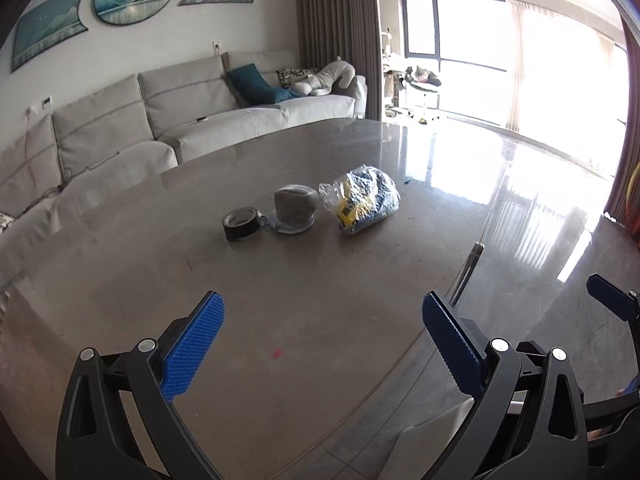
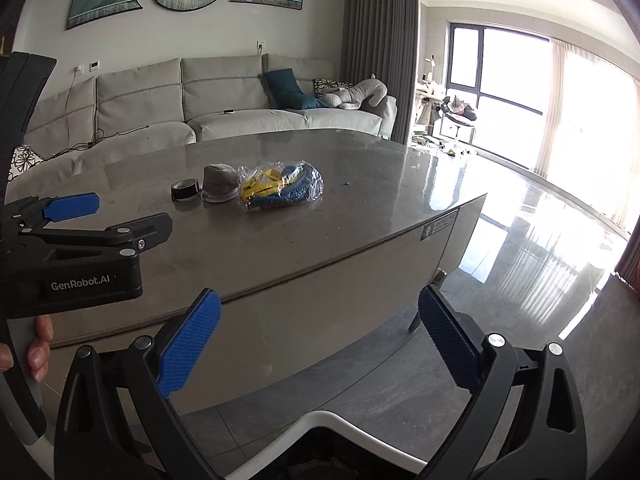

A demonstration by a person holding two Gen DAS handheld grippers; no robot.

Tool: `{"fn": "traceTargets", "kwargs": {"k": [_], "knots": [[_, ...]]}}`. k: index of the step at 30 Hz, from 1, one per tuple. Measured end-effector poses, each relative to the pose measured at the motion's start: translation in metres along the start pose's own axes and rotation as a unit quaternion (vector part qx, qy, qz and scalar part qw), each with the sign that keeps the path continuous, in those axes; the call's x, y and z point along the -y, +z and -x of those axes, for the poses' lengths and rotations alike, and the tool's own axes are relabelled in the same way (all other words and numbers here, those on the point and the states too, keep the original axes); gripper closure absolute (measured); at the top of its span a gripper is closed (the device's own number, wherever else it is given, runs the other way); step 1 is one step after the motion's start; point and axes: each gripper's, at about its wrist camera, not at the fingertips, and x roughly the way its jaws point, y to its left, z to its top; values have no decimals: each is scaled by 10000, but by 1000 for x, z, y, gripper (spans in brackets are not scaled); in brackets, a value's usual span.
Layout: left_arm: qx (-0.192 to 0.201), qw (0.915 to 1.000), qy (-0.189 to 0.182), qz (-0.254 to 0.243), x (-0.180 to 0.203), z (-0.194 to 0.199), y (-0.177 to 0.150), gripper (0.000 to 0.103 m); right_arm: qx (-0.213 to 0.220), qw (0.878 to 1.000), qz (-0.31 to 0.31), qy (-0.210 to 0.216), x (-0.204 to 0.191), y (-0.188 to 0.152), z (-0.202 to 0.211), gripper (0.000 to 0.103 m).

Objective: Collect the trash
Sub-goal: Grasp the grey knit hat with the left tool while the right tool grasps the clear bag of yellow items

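Three items sit together mid-table: a clear plastic bag (image 1: 362, 200) (image 2: 280, 186) stuffed with blue and yellow material, a grey rounded lump on a white disc (image 1: 294, 210) (image 2: 218, 184), and a dark tape roll (image 1: 240, 224) (image 2: 185, 190). My left gripper (image 1: 322, 312) (image 2: 134, 211) hovers open over the near part of the grey table (image 1: 280, 300), well short of the items. My right gripper (image 2: 320, 304) is open and empty, off the table's front edge above the floor. One of its blue fingers (image 1: 604, 288) shows at the right edge of the left wrist view.
A white-rimmed container (image 2: 320, 420) (image 1: 432, 432) sits low under my right gripper. A hand (image 2: 38, 344) holds the left gripper's handle. A grey sofa (image 2: 200, 100) lies beyond the table, and glossy floor (image 2: 520, 260) stretches right toward bright windows.
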Motion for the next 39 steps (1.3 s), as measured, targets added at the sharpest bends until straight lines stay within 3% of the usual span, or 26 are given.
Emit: {"fn": "traceTargets", "kwargs": {"k": [7,12,20,27,28,29,32,34,37,39], "knots": [[-23,9997,242,6,-23,-55,54,5,330,9991,203,189,-13,54,-54,5],[-100,9993,352,-85,-32,-97,76,5,297,9986,341,268,-27,75,-104,5],[-392,9990,217,-86,-42,-152,80,5,91,9991,281,313,-26,78,-157,5],[-455,9984,261,-230,-37,-172,80,6,-116,9992,246,278,-22,65,-177,5],[-468,9984,233,-222,-36,-174,80,16,-129,9992,262,267,-22,62,-177,5],[-514,9983,186,-178,-37,-175,80,33,-138,9991,281,274,-22,61,-176,5],[-767,9968,-178,106,-42,-183,79,60,-105,9991,312,271,-20,58,-173,5],[-782,9966,-220,110,-42,-185,79,63,-101,9992,286,268,-19,57,-172,5],[-729,9967,-345,123,-41,-181,76,81,-101,9994,206,276,-16,56,-169,5],[-755,9964,-350,141,-40,-178,73,83,-73,9994,191,273,-16,55,-166,5]]}}
